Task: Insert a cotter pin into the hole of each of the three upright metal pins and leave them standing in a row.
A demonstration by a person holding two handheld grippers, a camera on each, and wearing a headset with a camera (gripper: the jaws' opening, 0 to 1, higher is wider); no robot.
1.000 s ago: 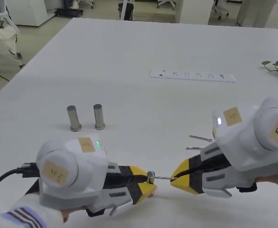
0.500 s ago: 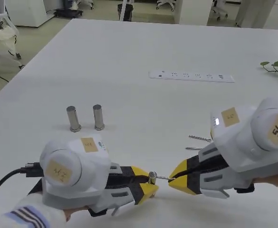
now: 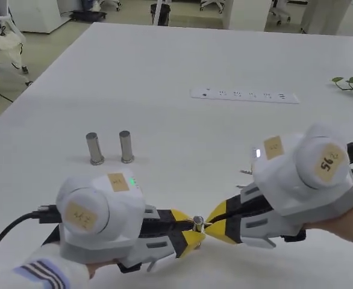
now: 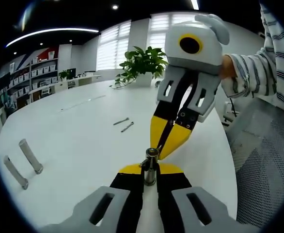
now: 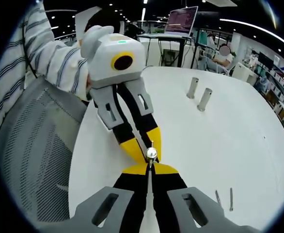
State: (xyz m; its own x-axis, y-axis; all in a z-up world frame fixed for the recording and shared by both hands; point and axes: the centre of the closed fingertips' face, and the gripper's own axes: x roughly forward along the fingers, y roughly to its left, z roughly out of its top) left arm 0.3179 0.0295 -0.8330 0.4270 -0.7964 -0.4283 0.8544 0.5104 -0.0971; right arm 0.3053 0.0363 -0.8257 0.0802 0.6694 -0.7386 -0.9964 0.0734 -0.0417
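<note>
Left gripper [image 3: 193, 228] fingers clamp a metal pin [image 4: 150, 164]; right gripper [image 3: 212, 221] fingers pinch a cotter pin [image 3: 204, 225] (mostly hidden).

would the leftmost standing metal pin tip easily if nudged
Probably: the leftmost standing pin is tall and slim on a small flared base, so a high nudge could topple it. Being round, it would likely roll on the table.

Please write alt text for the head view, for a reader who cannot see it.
Two hand-held grippers meet tip to tip near the front of a white table: the left gripper grips a metal pin and the right gripper holds a cotter pin at its top. Two more metal pins stand behind.
</note>
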